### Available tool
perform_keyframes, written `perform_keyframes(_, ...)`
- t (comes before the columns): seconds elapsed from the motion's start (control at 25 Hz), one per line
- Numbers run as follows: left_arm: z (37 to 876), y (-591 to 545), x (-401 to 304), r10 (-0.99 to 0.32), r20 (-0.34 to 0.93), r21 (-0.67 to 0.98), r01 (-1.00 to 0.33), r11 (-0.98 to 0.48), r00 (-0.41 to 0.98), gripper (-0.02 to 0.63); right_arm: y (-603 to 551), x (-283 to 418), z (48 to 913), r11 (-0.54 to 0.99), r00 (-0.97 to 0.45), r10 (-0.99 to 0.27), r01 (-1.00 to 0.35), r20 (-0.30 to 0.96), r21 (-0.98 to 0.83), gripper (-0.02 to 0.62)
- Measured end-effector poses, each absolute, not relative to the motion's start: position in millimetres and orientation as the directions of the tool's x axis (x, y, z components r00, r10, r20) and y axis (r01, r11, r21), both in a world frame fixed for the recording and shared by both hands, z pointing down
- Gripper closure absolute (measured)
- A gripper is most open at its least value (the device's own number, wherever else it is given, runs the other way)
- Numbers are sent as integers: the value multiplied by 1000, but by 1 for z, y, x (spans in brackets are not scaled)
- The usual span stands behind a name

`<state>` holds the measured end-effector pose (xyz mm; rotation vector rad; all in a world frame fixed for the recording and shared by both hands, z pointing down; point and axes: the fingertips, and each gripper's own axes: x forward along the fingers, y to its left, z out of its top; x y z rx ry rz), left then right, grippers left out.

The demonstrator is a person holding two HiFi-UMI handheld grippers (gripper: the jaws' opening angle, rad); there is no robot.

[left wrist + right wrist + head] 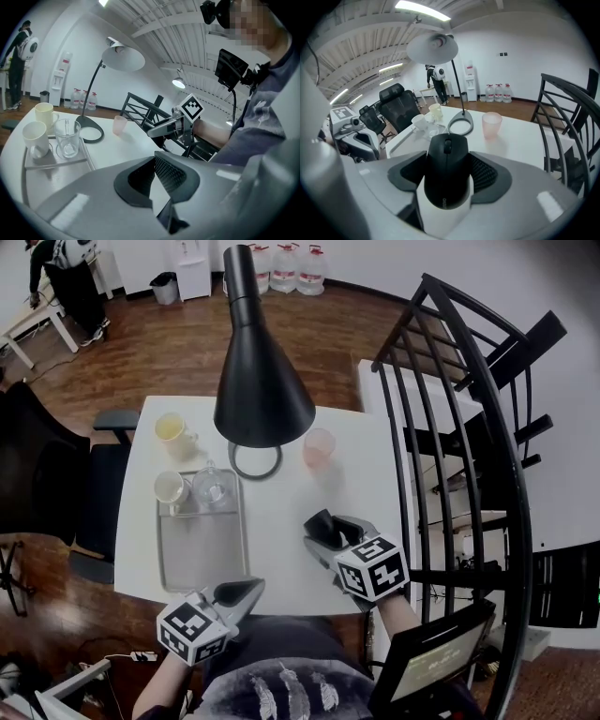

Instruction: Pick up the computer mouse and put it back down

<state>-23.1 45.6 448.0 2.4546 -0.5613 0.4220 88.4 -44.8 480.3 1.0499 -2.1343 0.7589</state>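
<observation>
Mouse clamped between right tongs; left tongs closed, empty.

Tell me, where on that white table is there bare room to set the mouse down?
The widest bare patch of the table lies between the tray and the right gripper holding the mouse, nearer than the lamp base and pink cup. The left side is crowded: white cup and glass mug on the tray, yellow mug behind.
</observation>
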Motion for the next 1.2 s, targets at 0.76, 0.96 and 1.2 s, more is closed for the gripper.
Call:
perform_keyframes(0.76,459,43,-34,-297,442,467,-500,-730,846,591,-53,97,607,384,-291,-342,-911,893,-150,304)
perform_keyframes(0.96,460,41,-37,-305,448,466,-510,-723,841,591,-49,98,627,382,-249,-303,-916,920,-122,304)
perform_keyframes(1.2,461,39,-38,-312,451,463,-517,-720,837,591,-49,95,642,379,-230,-277,-918,933,-114,304)
